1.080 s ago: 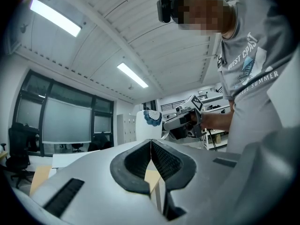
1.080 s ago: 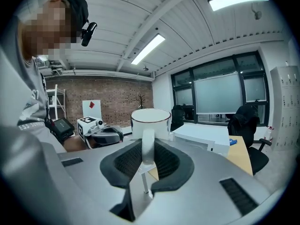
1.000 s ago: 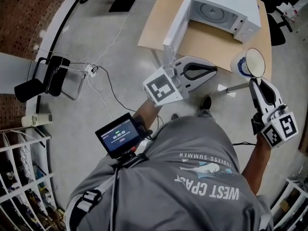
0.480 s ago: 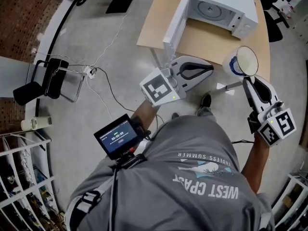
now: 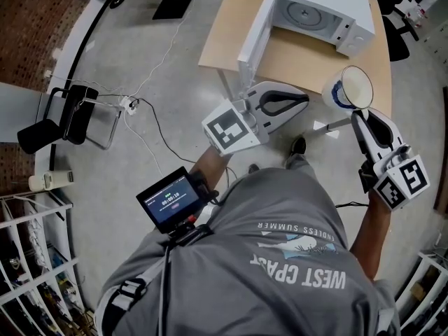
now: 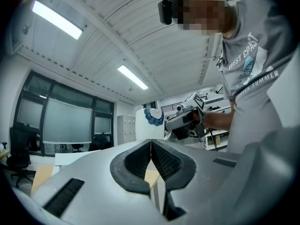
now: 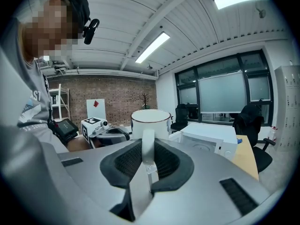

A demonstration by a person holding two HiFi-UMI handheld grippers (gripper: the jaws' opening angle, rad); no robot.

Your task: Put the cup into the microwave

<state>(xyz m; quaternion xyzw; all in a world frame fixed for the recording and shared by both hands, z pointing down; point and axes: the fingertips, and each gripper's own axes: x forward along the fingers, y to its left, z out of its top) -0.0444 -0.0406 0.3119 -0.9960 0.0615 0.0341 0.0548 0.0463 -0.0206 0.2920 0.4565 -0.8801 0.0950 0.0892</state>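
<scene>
Since a second ago, we've carried the cup [image 5: 348, 88] slightly toward the upper left; the left gripper [image 5: 305, 101] has hardly shifted. One cup, one open microwave [image 5: 318, 9], two grippers. Our right gripper [image 5: 354, 116] clamps the cup's handle, holding it at the wooden table's [image 5: 294, 61] right edge, below the microwave. The left gripper's jaws meet on nothing. Grey concrete floor [image 5: 140, 54], brick wall [image 7: 112, 97].

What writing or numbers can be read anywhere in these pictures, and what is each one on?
"WEST COAST": on the person's grey T-shirt, upside down in the head view.
"ENDLESS SUMMER": smaller, on the same T-shirt.
Small screen: digits, too small to read.
Marker cubes: black-and-white square patterns, no letters.
Cup: a blue pattern, no words.
</scene>
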